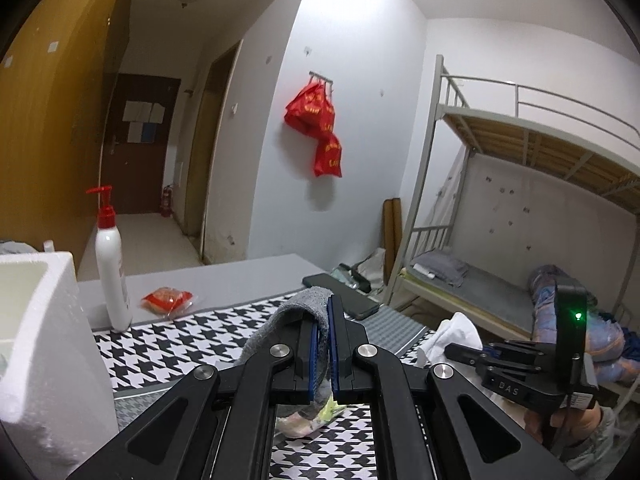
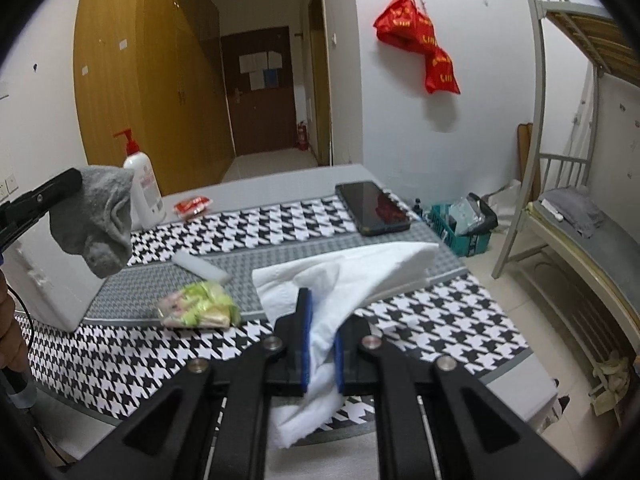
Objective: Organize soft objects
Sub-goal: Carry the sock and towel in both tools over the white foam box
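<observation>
In the left wrist view my left gripper (image 1: 325, 322) is shut on a grey sock (image 1: 280, 316), which arches over the left finger and hangs above the table. From the right wrist view the same grey sock (image 2: 100, 216) dangles from the left gripper (image 2: 74, 180) at the left edge. My right gripper (image 2: 322, 320) is shut on a white cloth (image 2: 360, 272). The cloth's far end still trails over the houndstooth table cover (image 2: 440, 320). In the left wrist view the right gripper (image 1: 452, 350) holds that white cloth (image 1: 452, 332) at the right.
A white pump bottle (image 2: 142, 188), a red packet (image 2: 192, 205) and a black phone (image 2: 372, 208) lie at the table's far side. A green-yellow packet (image 2: 198, 306) and a small white block (image 2: 202, 266) sit mid-table. A white foam box (image 1: 36, 332) stands left. A bunk bed (image 1: 520, 208) stands right.
</observation>
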Demonstrator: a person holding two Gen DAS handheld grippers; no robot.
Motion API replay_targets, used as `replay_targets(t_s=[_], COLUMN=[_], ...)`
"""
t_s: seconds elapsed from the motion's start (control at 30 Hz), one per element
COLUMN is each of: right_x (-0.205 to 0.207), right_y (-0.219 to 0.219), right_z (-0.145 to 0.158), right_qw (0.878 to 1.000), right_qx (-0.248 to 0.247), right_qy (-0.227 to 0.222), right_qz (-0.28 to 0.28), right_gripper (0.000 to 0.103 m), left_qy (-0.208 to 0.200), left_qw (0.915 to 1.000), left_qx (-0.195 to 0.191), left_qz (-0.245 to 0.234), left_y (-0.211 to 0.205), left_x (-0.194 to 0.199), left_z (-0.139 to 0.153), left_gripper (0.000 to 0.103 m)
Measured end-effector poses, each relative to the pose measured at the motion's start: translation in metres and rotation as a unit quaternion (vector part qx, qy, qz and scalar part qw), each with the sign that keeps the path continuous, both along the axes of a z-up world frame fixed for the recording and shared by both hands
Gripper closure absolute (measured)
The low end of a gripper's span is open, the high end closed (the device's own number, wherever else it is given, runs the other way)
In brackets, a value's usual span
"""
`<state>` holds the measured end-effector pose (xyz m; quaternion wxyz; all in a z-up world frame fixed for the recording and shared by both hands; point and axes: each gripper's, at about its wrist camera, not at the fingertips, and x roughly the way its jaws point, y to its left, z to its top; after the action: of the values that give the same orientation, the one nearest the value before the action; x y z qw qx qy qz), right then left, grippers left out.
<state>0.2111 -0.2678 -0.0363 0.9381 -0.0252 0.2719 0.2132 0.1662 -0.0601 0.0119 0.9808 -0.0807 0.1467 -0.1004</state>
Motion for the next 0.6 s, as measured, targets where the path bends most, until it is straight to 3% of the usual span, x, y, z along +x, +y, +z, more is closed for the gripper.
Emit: replay_targets(t_s=[0.3,0.6], right_x=[-0.009,-0.016], right_y=[-0.003,-0.003], right_z=[0.021,0.024], right_qw=[1.0,0.999], right_qx=[0.013,0.016], right_qy=[-0.028,-0.035], right_qz=[-0.005,-0.002], right_gripper=[0.091,0.091], left_qy=[-0.02,-0.011], left_qw=[0.9994,0.9989], left_qx=[0.029,0.045], left_qz=[0.004,0.01], left_y=[-0.006,-0.009], left_x=[-0.012,-0.011], left_z=[0.009,0.007], left_gripper=[0.098,0.098])
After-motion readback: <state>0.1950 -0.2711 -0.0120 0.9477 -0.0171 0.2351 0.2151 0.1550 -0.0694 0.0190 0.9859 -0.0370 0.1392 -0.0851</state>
